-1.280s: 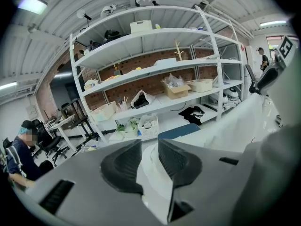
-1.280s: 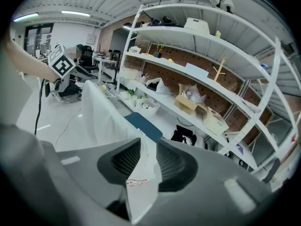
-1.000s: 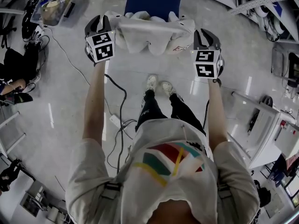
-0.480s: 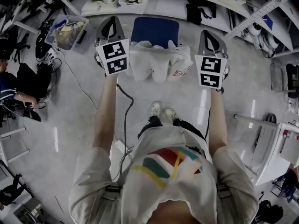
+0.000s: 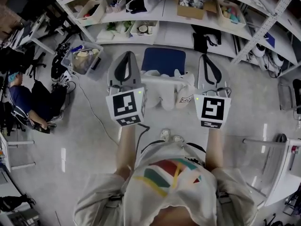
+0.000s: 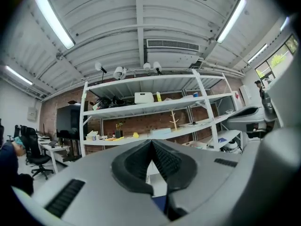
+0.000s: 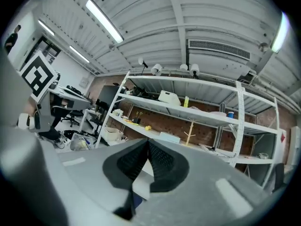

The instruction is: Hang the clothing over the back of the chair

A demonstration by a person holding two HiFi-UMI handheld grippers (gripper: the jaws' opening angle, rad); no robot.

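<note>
Task part done. You have the clothing point(image 5: 164, 89) raised and slung between the two grippers, but it is not yet on the chair point(image 5: 163, 60). Your left gripper point(image 5: 126, 65) is clenched on one end of the cloth and your right gripper point(image 5: 210, 67) on the other. In each gripper view the jaw tips press together, with white fabric showing in the gap behind them. From the head view the clothing hangs just on your side of the chair, overlapping its near edge; whether the two touch cannot be told. Left to do, in my judgement: carry the cloth over the chair's back, lower it so it drapes on both sides, then release both ends. The clothing is white, soft and limp, sagging in rounded folds, with a small printed patch towards its right end. The chair is blue and matt, a rounded rectangle from above, probably upholstered. It stands on the pale, glossy floor point(image 5: 89, 126) before the shelving point(image 5: 155, 18). The pads point(image 6: 167, 161) are black and finely ribbed, and the gripper shells are smooth grey.
</note>
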